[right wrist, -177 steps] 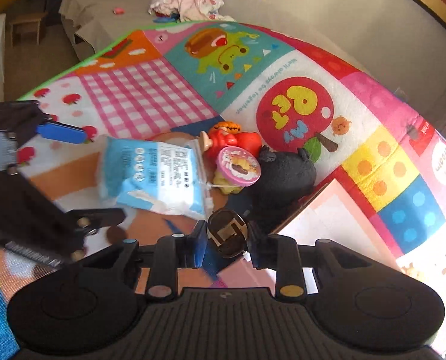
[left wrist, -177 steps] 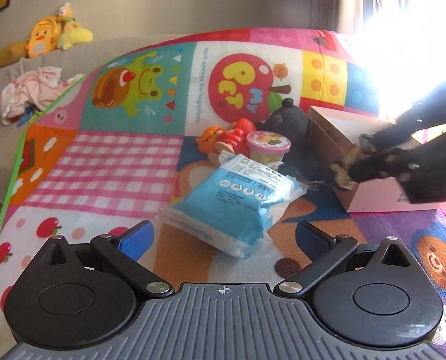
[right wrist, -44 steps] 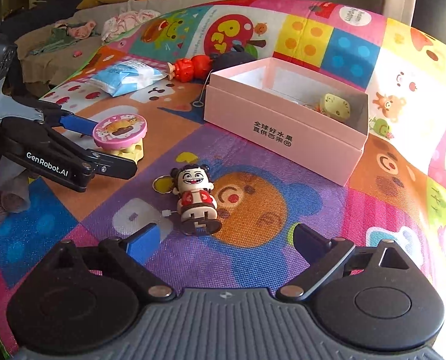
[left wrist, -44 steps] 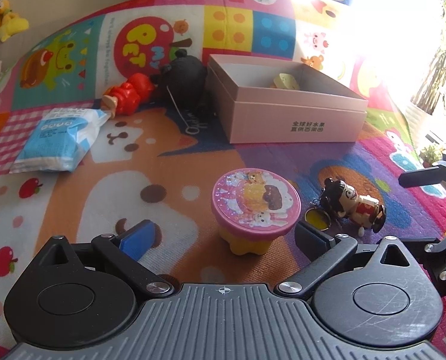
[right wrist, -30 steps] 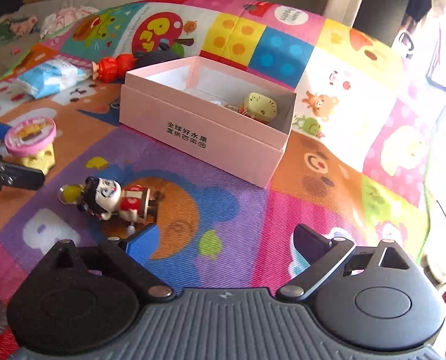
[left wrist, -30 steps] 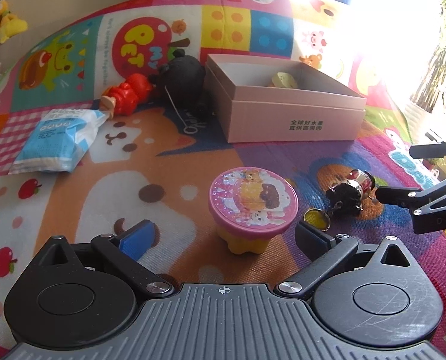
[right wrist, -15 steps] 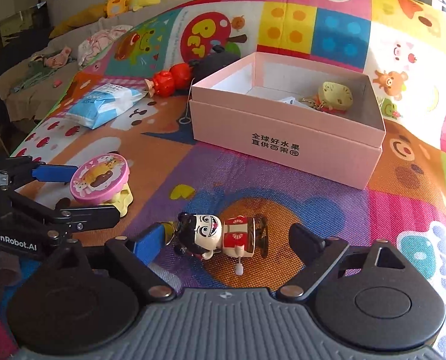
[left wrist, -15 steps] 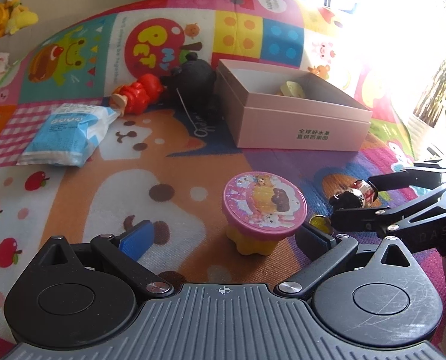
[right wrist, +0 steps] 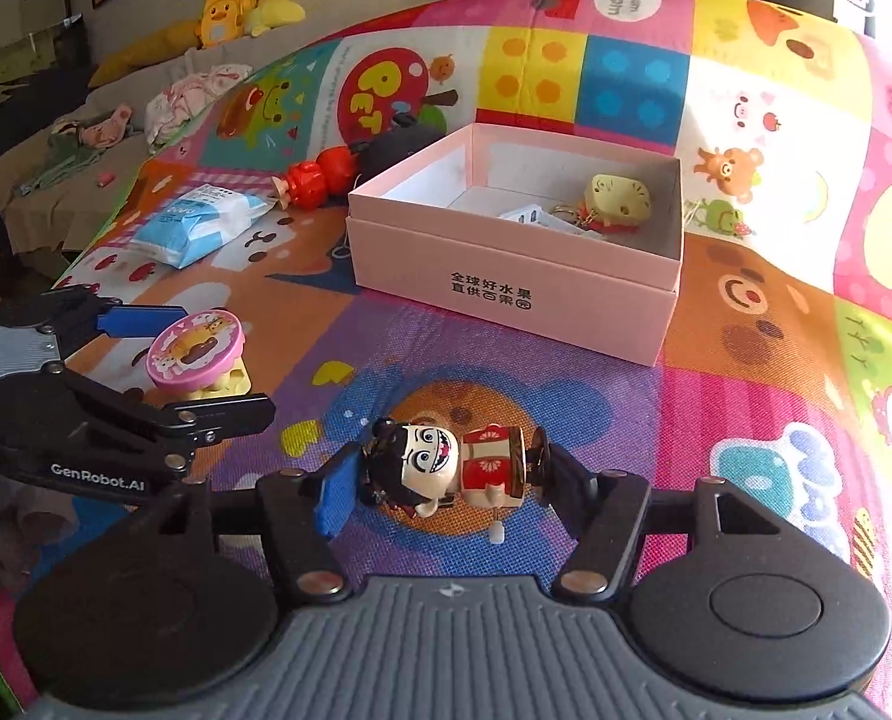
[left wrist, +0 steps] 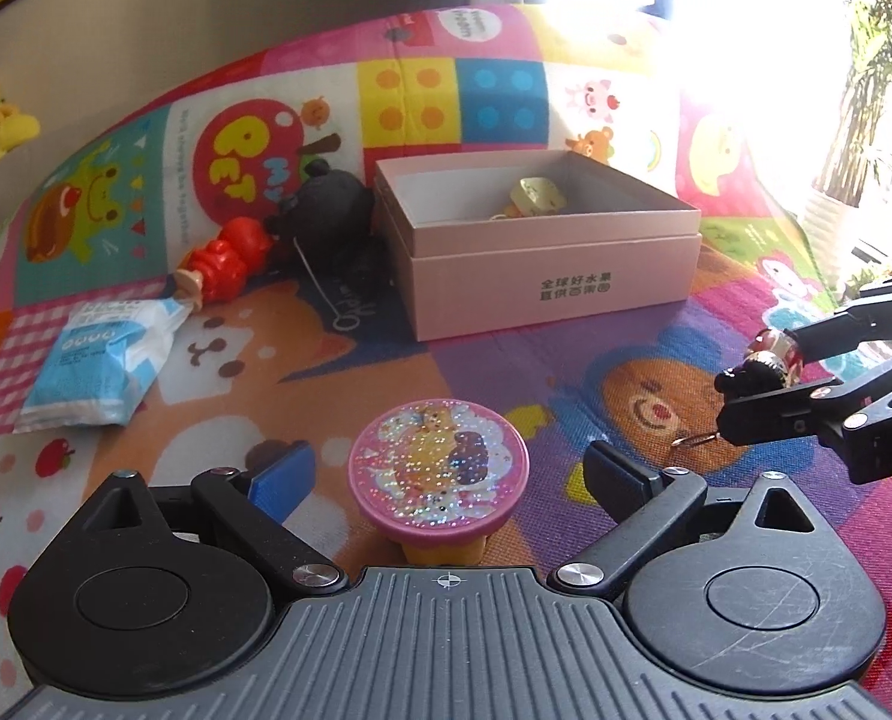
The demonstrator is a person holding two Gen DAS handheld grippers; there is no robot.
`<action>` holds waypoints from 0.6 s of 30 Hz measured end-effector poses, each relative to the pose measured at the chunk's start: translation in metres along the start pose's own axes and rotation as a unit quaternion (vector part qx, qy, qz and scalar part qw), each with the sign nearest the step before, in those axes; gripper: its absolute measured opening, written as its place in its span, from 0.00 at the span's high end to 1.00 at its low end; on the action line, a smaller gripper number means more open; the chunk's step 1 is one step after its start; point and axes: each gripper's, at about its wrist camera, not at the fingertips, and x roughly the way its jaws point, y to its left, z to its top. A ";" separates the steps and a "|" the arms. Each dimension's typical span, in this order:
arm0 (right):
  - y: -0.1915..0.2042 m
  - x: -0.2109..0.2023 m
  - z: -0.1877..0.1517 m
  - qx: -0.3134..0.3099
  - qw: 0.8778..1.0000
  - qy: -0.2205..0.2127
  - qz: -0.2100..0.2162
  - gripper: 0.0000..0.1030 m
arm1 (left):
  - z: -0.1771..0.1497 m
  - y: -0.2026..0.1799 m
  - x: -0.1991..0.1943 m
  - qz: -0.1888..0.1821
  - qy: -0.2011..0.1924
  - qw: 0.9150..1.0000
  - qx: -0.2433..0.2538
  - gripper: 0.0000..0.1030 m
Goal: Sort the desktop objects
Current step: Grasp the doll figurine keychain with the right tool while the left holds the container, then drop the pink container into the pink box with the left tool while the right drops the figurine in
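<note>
Two grippers over patchwork cartoon play mat (right wrist: 763, 324). Right gripper (right wrist: 446, 477) just closing, clamped on wind-up doll (right wrist: 446, 471); left gripper (left wrist: 446, 471) narrowing, still clear of pink-lidded cup (left wrist: 438, 468). Pink box (right wrist: 505, 282) beyond. Sofa (right wrist: 56, 192) with plush toys behind mat.

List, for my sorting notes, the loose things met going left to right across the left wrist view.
Blue-and-white tissue pack → red plastic doll → black plush toy → glittery pink round-lidded cup → open pink cardboard box → wind-up figurine in the right gripper.
</note>
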 end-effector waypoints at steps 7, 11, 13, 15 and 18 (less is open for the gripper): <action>0.000 -0.018 -0.006 -0.015 1.000 -0.011 -0.005 0.37 | 0.004 -0.003 0.002 0.010 0.007 1.000 0.003 0.39; 0.001 -0.026 -0.007 -0.020 1.000 -0.019 -0.013 0.37 | 0.004 -0.006 -0.007 0.001 0.006 1.000 0.011 0.40; 0.001 -0.031 -0.007 -0.022 0.999 -0.024 -0.014 0.37 | 0.004 -0.009 -0.014 -0.001 0.003 1.000 0.021 0.40; 0.001 -0.037 -0.007 -0.026 0.999 -0.030 -0.015 0.37 | 0.004 -0.010 -0.022 -0.007 0.000 1.000 0.023 0.40; 0.000 -0.050 -0.002 -0.030 0.999 -0.035 -0.004 0.37 | 0.010 -0.011 -0.038 -0.035 -0.010 0.999 0.018 0.40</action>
